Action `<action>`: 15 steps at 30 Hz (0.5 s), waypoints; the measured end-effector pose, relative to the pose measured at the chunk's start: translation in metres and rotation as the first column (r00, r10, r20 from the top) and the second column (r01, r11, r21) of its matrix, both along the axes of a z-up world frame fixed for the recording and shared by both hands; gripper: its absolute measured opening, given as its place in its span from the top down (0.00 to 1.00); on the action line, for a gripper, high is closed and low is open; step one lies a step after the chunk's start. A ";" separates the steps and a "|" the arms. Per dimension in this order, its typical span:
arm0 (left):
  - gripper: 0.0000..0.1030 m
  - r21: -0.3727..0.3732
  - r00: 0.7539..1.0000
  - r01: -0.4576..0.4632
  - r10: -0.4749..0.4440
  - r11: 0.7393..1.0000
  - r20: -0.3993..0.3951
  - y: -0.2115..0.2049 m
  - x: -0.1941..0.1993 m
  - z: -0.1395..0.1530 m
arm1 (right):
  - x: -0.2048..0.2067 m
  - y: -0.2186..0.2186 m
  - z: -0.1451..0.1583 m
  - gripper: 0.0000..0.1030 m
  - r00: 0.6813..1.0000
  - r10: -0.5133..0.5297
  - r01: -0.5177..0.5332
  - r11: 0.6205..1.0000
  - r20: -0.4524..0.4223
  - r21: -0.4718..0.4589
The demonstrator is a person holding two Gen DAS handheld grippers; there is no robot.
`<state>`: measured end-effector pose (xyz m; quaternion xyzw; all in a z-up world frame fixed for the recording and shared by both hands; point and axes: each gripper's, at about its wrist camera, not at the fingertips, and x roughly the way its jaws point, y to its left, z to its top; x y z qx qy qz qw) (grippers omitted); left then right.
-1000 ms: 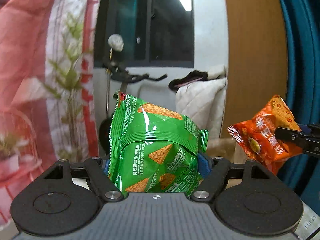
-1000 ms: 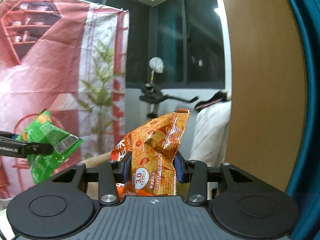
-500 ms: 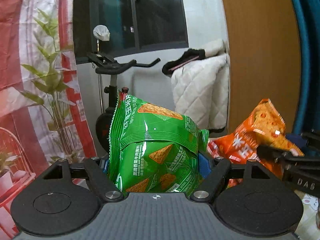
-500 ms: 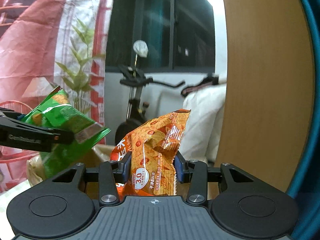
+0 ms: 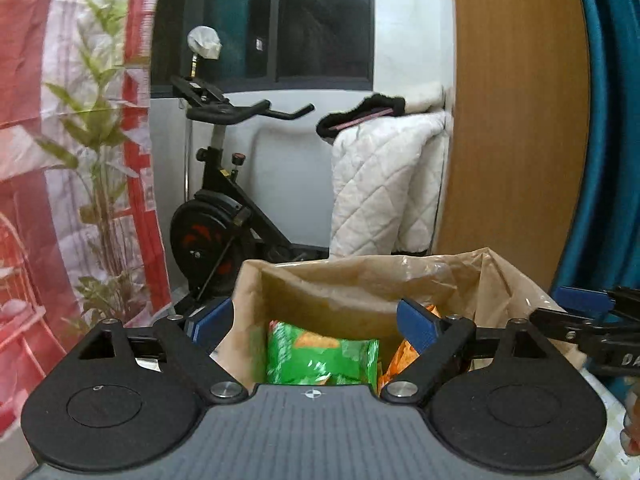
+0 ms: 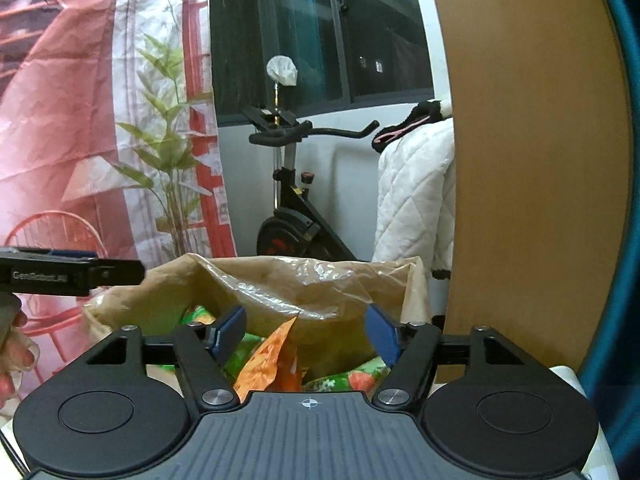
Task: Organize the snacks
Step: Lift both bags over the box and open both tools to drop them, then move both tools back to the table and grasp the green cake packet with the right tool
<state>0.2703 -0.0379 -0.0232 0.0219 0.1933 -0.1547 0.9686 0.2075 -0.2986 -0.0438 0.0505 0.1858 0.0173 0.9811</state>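
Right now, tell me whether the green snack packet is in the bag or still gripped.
In the bag: the green snack packet lies inside the brown bag, clear of the opening left gripper.

"GenRobot.AI" on left tongs (image 6: 72,274) arm – right view, partial "DA" on right tongs (image 5: 600,336) – left view

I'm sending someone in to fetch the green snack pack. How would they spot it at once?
Find the exercise bike by the window; in front of it stands an open brown bag. Inside the bag, the green pack lies beside an orange pack. It is the one printed with golden triangular chips.
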 end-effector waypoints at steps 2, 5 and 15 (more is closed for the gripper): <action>0.08 -0.043 1.000 -0.002 0.002 0.999 0.003 0.014 -0.015 -0.001 | -0.016 -0.006 -0.001 0.35 1.000 -0.003 0.003 1.000 0.005 0.008; 0.04 -0.130 1.000 -0.012 0.010 0.991 -0.016 0.034 -0.035 -0.008 | -0.039 -0.011 -0.005 0.34 1.000 -0.010 0.010 1.000 0.002 0.030; 0.03 -0.188 0.992 -0.076 0.055 0.979 -0.116 0.078 -0.077 -0.050 | -0.093 -0.022 -0.061 0.40 0.993 -0.032 0.038 0.998 -0.111 0.053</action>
